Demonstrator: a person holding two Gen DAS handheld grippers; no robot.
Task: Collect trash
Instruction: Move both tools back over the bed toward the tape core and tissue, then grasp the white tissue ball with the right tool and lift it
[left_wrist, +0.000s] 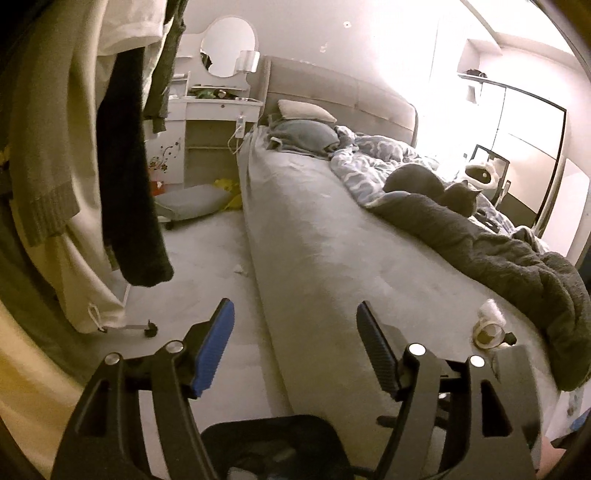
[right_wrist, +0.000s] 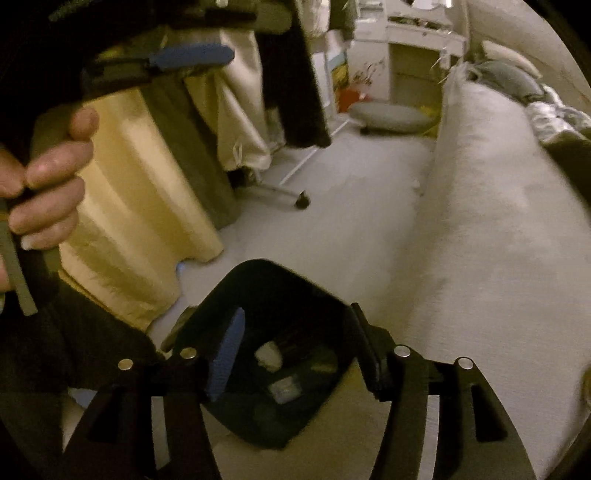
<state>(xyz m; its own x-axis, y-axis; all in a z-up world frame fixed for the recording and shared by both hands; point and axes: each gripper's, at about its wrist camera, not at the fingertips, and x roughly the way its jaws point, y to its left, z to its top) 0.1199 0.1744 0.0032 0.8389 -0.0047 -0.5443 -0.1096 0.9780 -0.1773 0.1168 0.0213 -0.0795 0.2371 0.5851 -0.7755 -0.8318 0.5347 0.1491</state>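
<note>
Left wrist view, from left: hanging clothes (left_wrist: 74, 147) over a wheeled rack foot (left_wrist: 149, 328); pale floor (left_wrist: 207, 258) with a small white scrap (left_wrist: 242, 270) lying near the bed's edge, well ahead of the fingers. Left gripper (left_wrist: 295, 317) with fingers spread wide, gripping nothing, above the floor and bed edge; rim of a dark bin (left_wrist: 266, 424) directly below, between the finger bases. Grey bed (left_wrist: 314, 229) to the right, carrying a dark blanket (left_wrist: 517, 258), a cat (left_wrist: 436, 184), and clear cups (left_wrist: 489, 325) just right of the right finger, apart from it. Right wrist view, from left: hand (right_wrist: 48, 177) holding the other tool, its blue pad (right_wrist: 192, 55) at top; yellowish cloth (right_wrist: 140, 192); right gripper (right_wrist: 297, 314) with fingers apart and empty, poised over the open bin (right_wrist: 277, 280). Bin framed between the two fingers, with white trash (right_wrist: 269, 356) and other unclear items inside, lying below and between the pads. Bed (right_wrist: 498, 221) at far right.
</note>
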